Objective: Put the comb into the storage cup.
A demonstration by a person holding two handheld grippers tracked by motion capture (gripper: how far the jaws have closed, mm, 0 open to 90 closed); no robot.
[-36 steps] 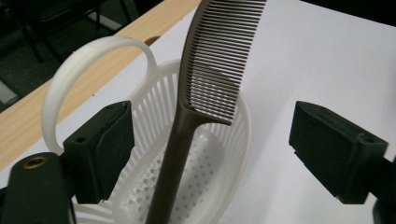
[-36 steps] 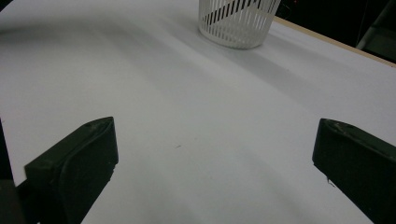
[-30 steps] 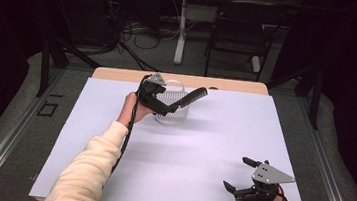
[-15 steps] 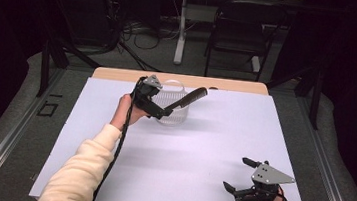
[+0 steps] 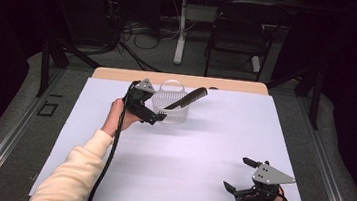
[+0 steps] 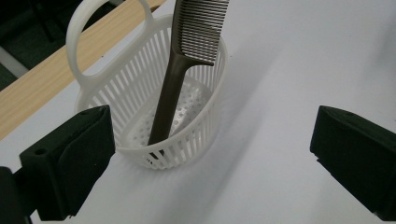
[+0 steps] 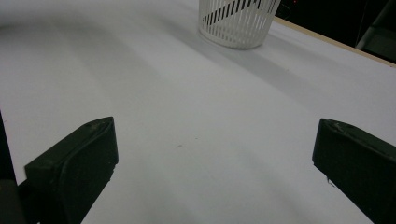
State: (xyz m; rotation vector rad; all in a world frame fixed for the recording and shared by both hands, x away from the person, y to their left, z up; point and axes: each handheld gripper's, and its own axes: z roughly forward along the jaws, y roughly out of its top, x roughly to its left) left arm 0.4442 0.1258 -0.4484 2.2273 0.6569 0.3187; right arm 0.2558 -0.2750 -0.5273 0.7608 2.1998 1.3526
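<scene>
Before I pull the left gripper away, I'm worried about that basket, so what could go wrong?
The comb leans on the basket rim with its teeth end outside, so a nudge might tip the light basket or flip the comb out. The open left gripper sits close beside it and could clip the wall.

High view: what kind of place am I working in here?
Probably a lab or recording workspace rather than a home. The white-covered table stands in a dark room, loose cables lie on the floor behind it, and a black chair sits by another desk. On the table there is just a white basket with a comb.
</scene>
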